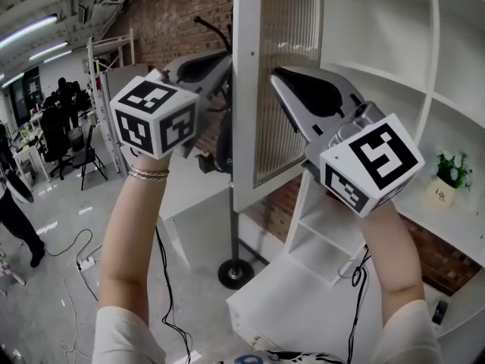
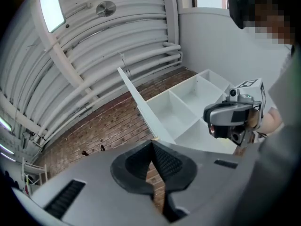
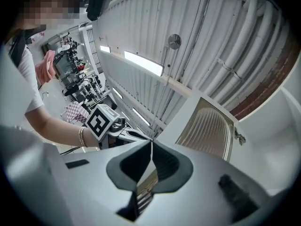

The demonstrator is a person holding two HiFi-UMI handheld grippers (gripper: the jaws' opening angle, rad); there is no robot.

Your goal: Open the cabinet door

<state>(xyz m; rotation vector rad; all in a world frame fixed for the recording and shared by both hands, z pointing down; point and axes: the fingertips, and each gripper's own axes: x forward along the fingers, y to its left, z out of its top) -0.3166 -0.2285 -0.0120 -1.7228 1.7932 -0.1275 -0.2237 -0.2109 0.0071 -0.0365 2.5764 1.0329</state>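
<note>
Head view looks steeply down; both gripper views tilt upward, sharing the cabinet door [image 3: 207,131].

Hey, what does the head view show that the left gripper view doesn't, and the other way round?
Only the head view: a potted plant, floor cables, and the door's ribbed panel. Only the left gripper view: ceiling pipes and the left gripper with its jaws meeting, nothing between them. Both: the open cabinet door, the white shelves and the right gripper.

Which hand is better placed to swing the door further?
Probably left: the left gripper, shut, has its tips at the free edge of the door; the right gripper, also shut, lies across the ribbed panel.
</note>
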